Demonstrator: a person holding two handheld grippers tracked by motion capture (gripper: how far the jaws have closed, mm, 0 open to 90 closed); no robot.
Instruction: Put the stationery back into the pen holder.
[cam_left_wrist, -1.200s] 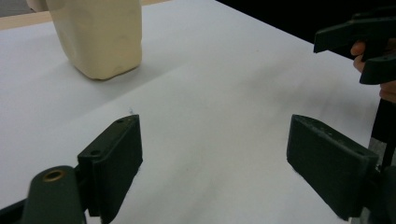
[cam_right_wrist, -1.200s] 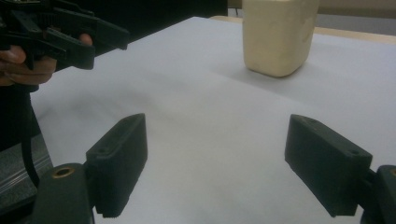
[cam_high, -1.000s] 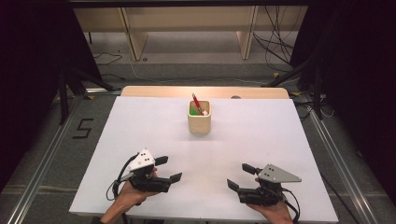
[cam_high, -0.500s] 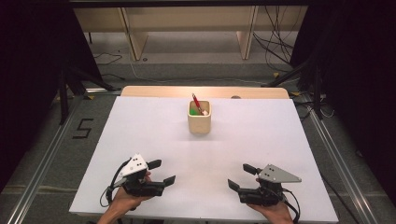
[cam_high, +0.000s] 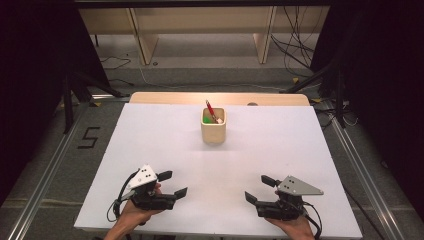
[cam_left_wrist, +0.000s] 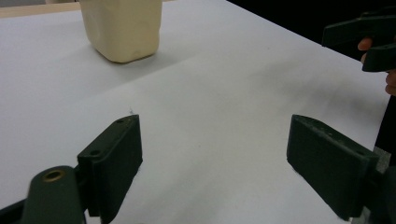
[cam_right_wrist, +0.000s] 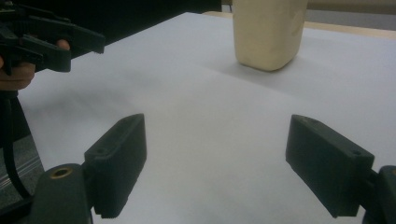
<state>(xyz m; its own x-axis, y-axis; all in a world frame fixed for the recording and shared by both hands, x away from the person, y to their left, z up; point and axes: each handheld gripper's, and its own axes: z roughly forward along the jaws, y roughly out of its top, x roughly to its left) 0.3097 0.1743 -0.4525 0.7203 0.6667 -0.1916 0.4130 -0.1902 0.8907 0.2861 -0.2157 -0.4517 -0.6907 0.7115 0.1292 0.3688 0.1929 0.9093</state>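
Observation:
A beige cup (cam_high: 214, 128) stands on the far middle of the white table (cam_high: 160, 140). It holds a red pen (cam_high: 210, 108), with something green and something white beside it. My left gripper (cam_high: 173, 183) rests low near the front left edge, open and empty. My right gripper (cam_high: 258, 189) rests near the front right edge, also open and empty. In the left gripper view the open left gripper (cam_left_wrist: 215, 163) faces the cup (cam_left_wrist: 122, 28), with the right gripper (cam_left_wrist: 369, 39) at the upper right. In the right gripper view the open right gripper (cam_right_wrist: 215, 163) faces the cup (cam_right_wrist: 268, 32), with the left gripper (cam_right_wrist: 44, 39) at the upper left.
A wooden strip (cam_high: 165, 98) runs along the table's far edge. Beyond it stand wooden shelf legs (cam_high: 145, 40) and loose cables (cam_high: 295, 45) on the floor. Metal rails (cam_high: 45, 175) flank the table on both sides.
My left gripper has shifted slightly left and back toward the near edge. The right gripper and the cup have stayed put.

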